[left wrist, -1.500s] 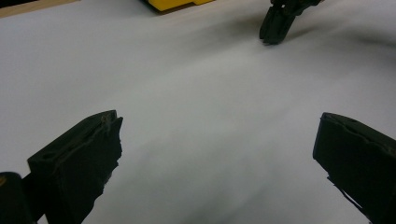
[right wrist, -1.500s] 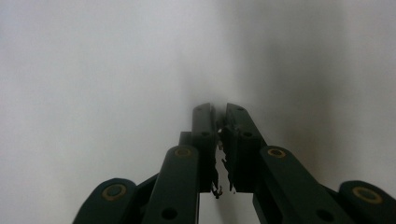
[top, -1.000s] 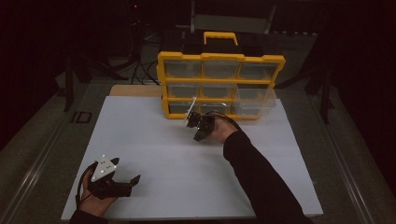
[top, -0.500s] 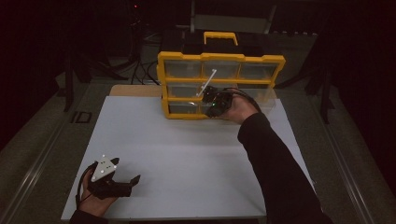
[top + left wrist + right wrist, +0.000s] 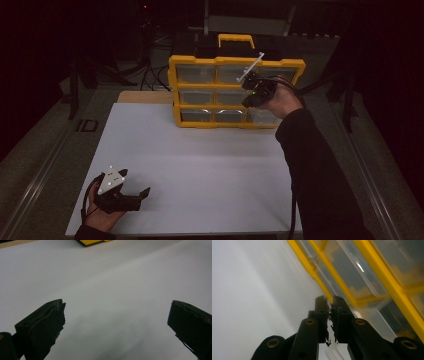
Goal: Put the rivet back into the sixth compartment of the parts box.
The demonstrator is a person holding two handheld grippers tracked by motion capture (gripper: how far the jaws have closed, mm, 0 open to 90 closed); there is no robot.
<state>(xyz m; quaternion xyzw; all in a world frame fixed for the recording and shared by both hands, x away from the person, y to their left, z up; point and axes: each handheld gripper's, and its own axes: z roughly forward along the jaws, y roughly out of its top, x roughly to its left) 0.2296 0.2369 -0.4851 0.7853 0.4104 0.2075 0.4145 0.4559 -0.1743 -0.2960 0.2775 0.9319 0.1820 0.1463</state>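
One yellow organizer (image 5: 235, 90) stands at the far edge of the white board (image 5: 200, 170), and it's a grid of nine clear drawers, three rows of three, with one yellow handle (image 5: 236, 40) on top. Two grippers are in play: the left gripper (image 5: 142, 196) at the board's near left corner and the right gripper (image 5: 248, 97) up against the organizer's right column. Two hands, one to each gripper, and one small dark object (image 5: 89, 125) lies off the board's left edge.

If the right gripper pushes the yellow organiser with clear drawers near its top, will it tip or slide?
The yellow plastic organiser with clear drawers stands upright and tall on the white table sheet, so a high push probably tips it. It looks light; the smooth sheet may let it slide.
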